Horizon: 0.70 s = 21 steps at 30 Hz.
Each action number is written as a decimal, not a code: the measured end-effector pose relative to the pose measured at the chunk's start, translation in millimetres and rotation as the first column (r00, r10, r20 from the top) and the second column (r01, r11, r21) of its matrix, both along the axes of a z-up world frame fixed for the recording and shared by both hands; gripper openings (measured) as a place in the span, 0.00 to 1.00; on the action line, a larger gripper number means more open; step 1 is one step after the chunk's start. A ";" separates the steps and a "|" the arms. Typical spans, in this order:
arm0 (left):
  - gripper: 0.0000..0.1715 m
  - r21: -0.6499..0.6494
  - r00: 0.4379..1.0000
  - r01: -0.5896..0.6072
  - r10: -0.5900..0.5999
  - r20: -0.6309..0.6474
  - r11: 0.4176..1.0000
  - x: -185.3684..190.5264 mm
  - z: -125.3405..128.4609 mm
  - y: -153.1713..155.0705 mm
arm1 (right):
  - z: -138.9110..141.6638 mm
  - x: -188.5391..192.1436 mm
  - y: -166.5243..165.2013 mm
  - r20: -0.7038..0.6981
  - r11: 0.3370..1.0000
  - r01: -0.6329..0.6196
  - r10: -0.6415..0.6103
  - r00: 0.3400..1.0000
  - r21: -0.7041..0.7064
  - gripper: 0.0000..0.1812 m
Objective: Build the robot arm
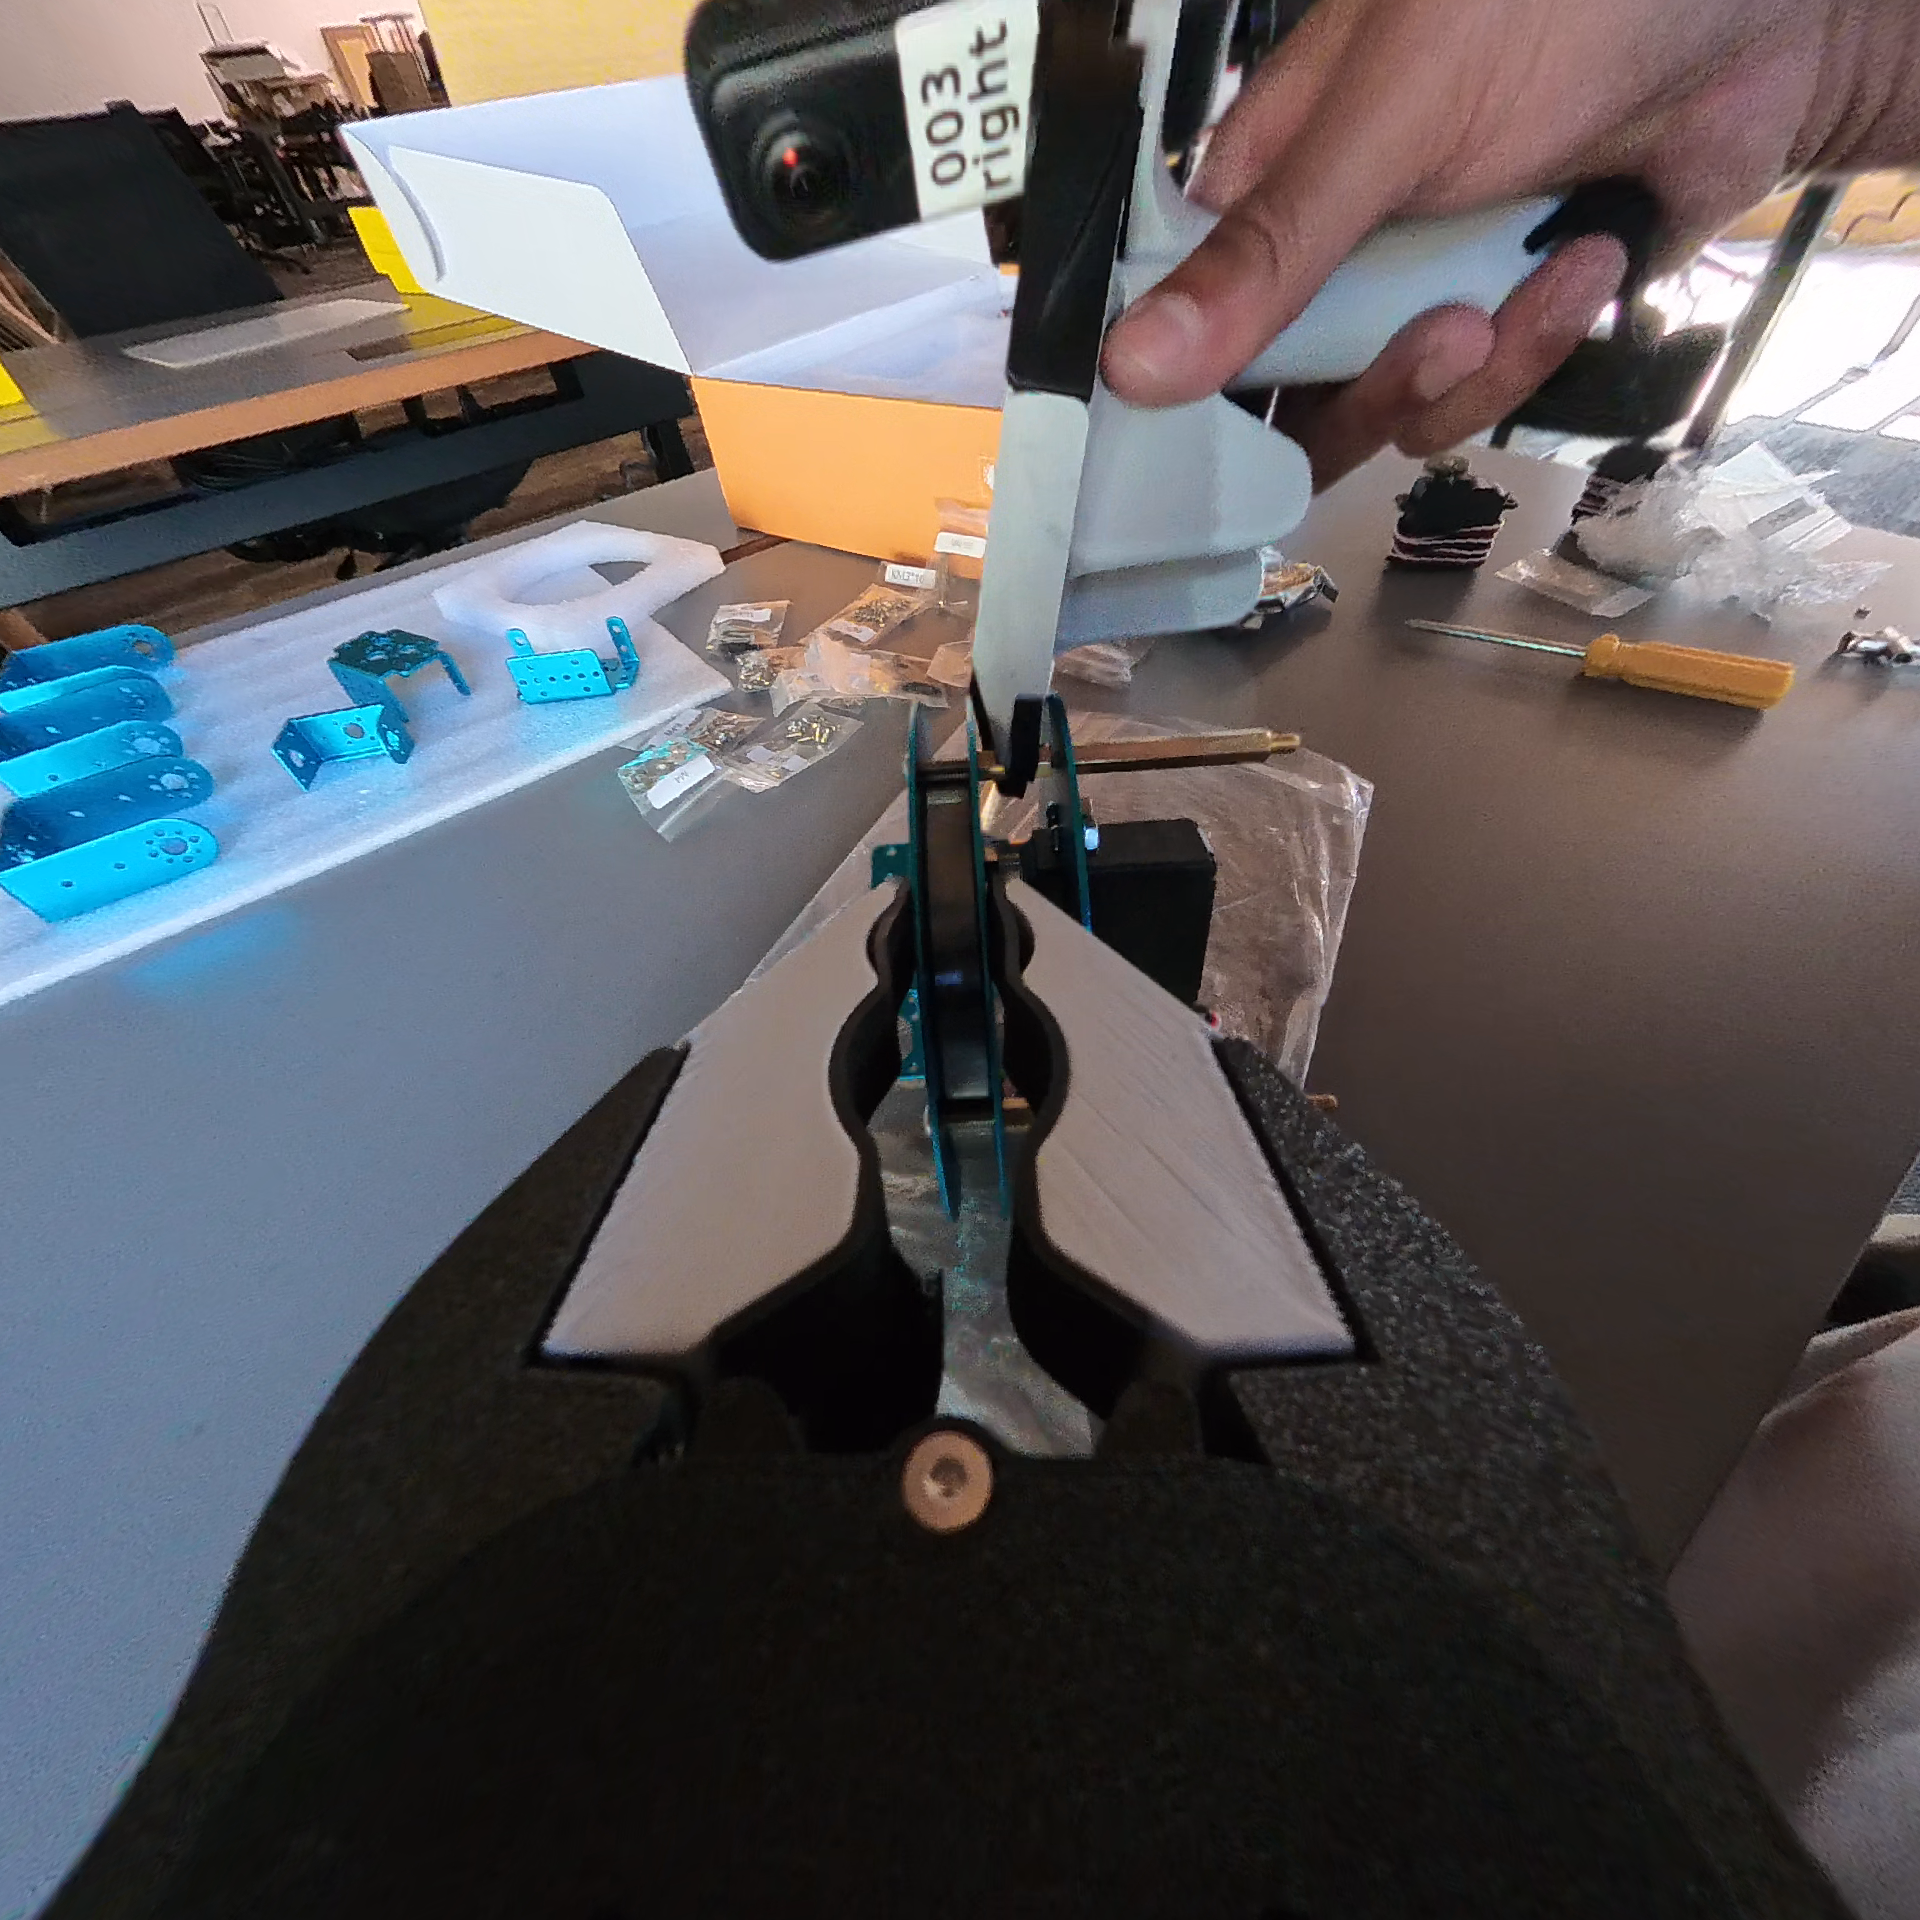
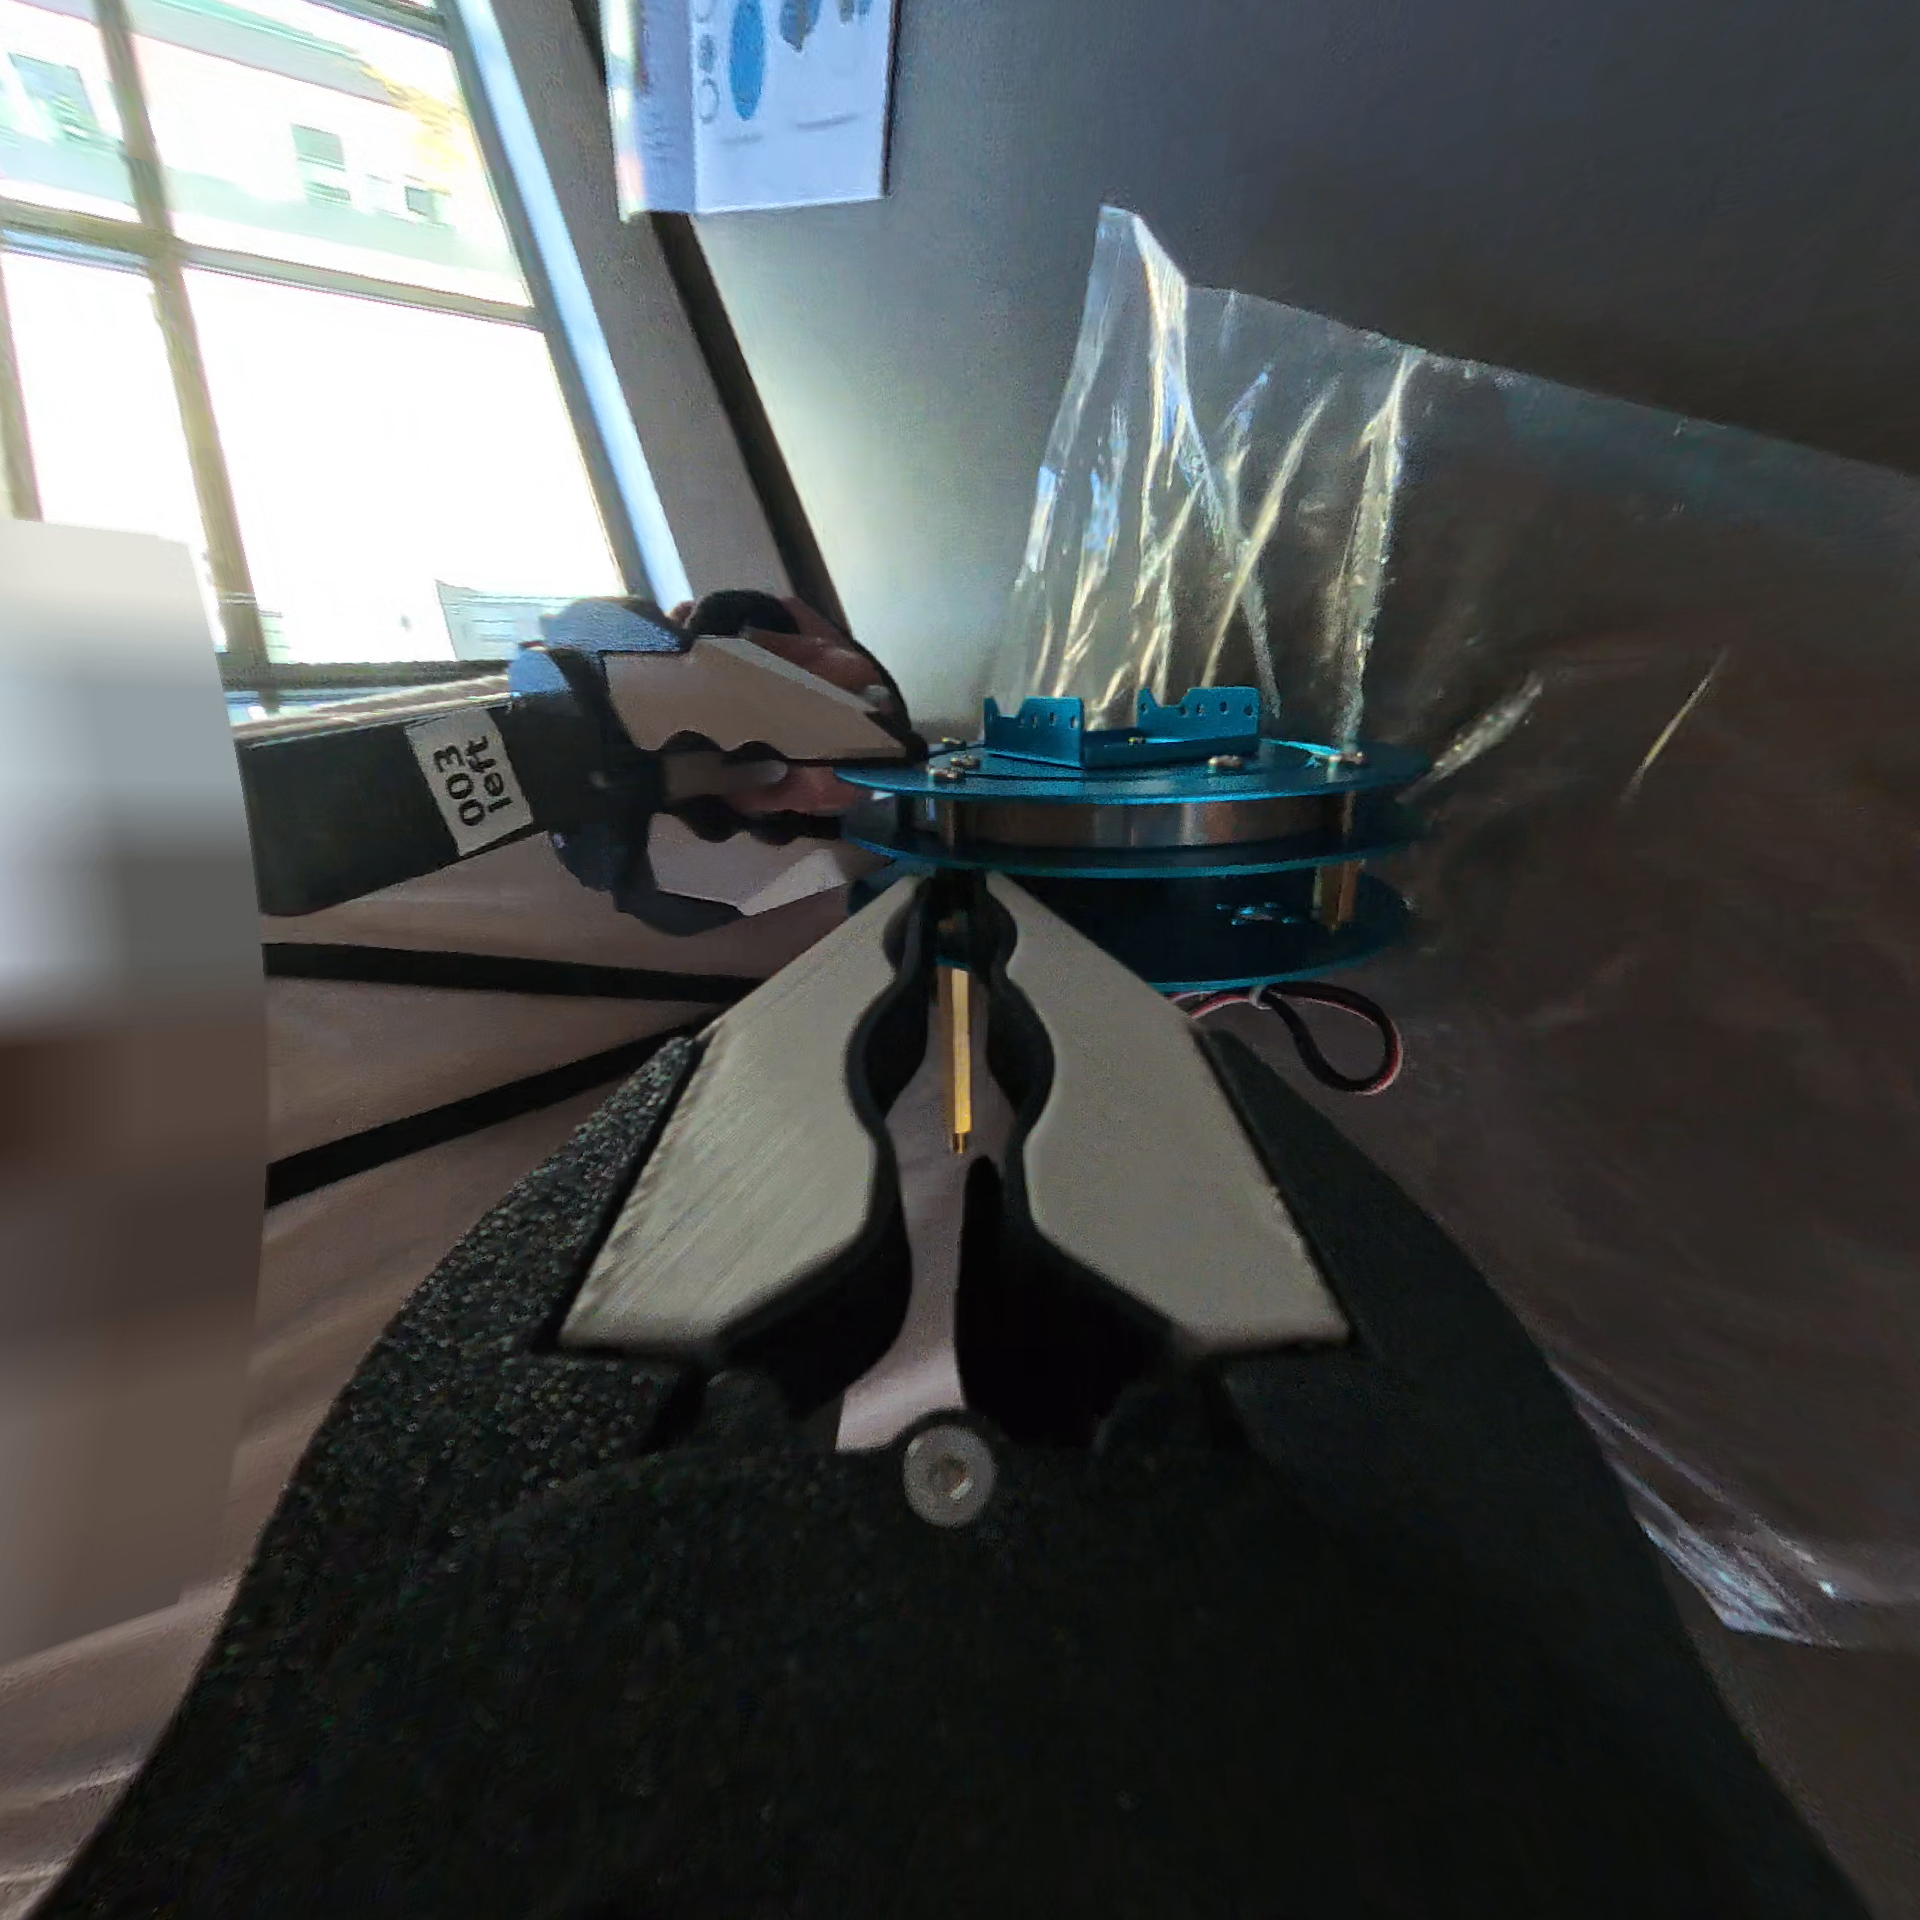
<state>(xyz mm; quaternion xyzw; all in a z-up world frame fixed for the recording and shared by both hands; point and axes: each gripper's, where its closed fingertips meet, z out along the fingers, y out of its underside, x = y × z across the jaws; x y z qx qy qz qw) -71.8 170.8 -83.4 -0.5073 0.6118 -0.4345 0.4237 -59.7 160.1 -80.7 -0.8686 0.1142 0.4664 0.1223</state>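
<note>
In the left wrist view, the left tool (image 1: pixel 951 935) is clenched on the edge of a blue disc assembly (image 1: pixel 956 997), two thin blue plates with a black core between them, held on edge above the grey tabletop (image 1: pixel 312 1091). The right tool (image 1: pixel 1013 743), held by a hand (image 1: pixel 1455 208), comes down from above onto the far rim of the assembly, its black tips closed on a brass standoff (image 1: pixel 1174 746) that sticks out sideways to the right of the assembly. Left of the assembly, blue metal brackets (image 1: pixel 94 769) lie on a white foam sheet (image 1: pixel 312 727). Small bags of screws (image 1: pixel 769 675) lie just beyond the assembly, and an orange box (image 1: pixel 831 468) with an open white lid stands behind them. Right of the assembly, well apart, lies a yellow-handled screwdriver (image 1: pixel 1683 670). A clear plastic bag (image 1: pixel 1278 883) sits just behind the assembly.

In the right wrist view, the right tool (image 2: pixel 961 914) grips the brass standoff (image 2: pixel 958 1060) where it enters the lower blue plate of the assembly (image 2: pixel 1132 821). A blue bracket (image 2: pixel 1122 727) is mounted on the top plate. The left tool (image 2: pixel 883 774) clamps the assembly's left rim. Red, white and black wires (image 2: pixel 1340 1039) loop below the assembly, with the plastic bag (image 2: pixel 1403 675) behind it.
</note>
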 end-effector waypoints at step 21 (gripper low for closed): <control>0.07 0.014 1.000 -0.004 0.004 -0.016 1.000 1.8 -0.9 3.2 | -6.9 7.5 -25.7 0.920 0.972 -0.183 -0.069 0.386 0.150 0.02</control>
